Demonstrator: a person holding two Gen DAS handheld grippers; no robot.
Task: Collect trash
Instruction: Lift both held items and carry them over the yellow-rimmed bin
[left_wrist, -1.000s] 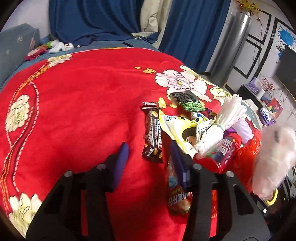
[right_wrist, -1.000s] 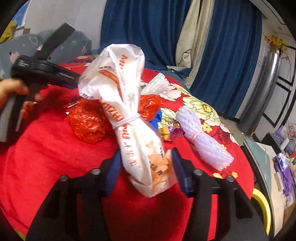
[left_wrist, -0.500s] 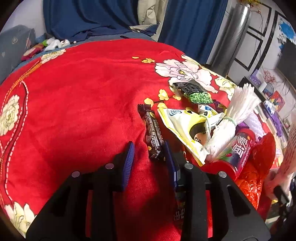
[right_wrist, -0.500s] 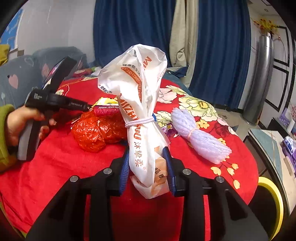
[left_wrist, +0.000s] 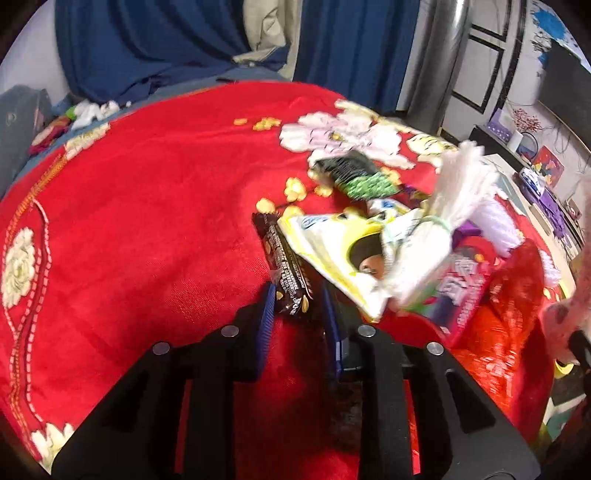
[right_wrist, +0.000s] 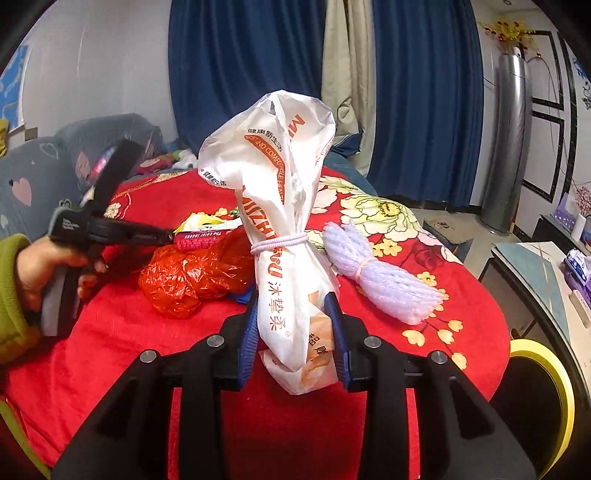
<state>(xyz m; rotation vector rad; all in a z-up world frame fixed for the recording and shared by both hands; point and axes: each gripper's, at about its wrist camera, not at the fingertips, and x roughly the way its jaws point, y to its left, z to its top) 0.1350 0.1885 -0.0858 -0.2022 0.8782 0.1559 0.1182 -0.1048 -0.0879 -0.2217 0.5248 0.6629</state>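
Left gripper (left_wrist: 299, 310) closing around the dark candy bar (left_wrist: 286, 275); right gripper (right_wrist: 293, 328) clamps the tied white bag (right_wrist: 280, 229).
Squeeze the bar's near end firmly, lift clear of the yellow wrapper (left_wrist: 332, 254).

Motion-blurred wrapper pile (left_wrist: 388, 254) in the left view, chocolate bar's (left_wrist: 286, 273) near end between tool pads.

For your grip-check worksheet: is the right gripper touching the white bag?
Touching. The right wrist view shows the right gripper with both blue pads pressed against the sides of the white bag, which stands upright between them.
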